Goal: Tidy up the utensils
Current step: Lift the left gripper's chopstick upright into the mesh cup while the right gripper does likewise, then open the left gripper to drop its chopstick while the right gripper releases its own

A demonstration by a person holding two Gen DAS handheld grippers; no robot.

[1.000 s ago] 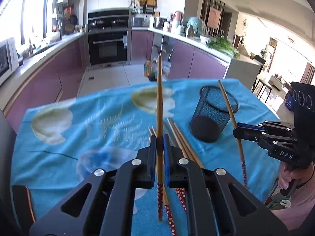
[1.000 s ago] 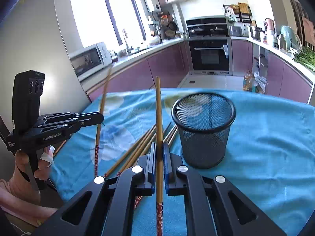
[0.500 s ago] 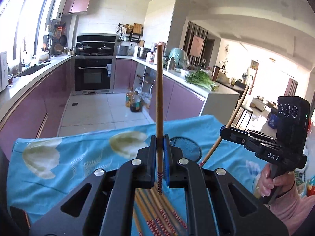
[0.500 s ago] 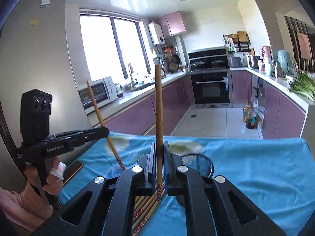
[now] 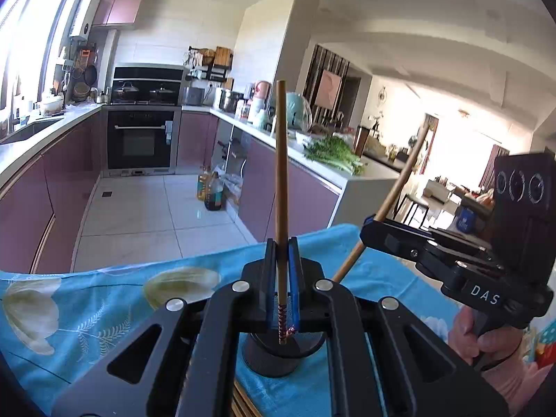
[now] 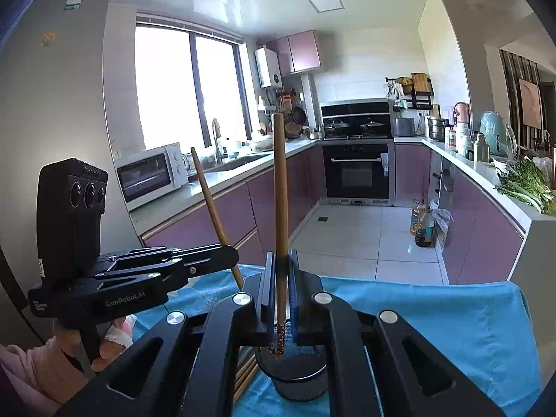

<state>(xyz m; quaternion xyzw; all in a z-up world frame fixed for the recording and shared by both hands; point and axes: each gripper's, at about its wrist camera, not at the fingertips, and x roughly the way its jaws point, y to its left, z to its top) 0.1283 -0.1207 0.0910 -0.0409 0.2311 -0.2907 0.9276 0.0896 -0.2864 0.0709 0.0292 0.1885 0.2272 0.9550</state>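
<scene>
My left gripper (image 5: pixel 280 253) is shut on a wooden chopstick (image 5: pixel 280 160) held upright, its red patterned end just above the black mesh cup (image 5: pixel 274 354). My right gripper (image 6: pixel 280 267) is shut on a second chopstick (image 6: pixel 280 187), also upright, its patterned end at the rim of the same cup (image 6: pixel 299 378). Each gripper shows in the other's view, the right gripper (image 5: pixel 368 232) and the left gripper (image 6: pixel 231 253), close on either side of the cup. Several more chopsticks (image 6: pixel 245 371) lie on the cloth beside the cup.
The cup stands on a table with a blue flowered cloth (image 5: pixel 104 299). Its far edge (image 6: pixel 417 285) drops to the tiled kitchen floor. Purple cabinets, an oven and counters lie beyond.
Both grippers have tilted up and moved over the cup, turning their chopsticks from slanted to upright. The cup now sits right under the fingertips in both views.
</scene>
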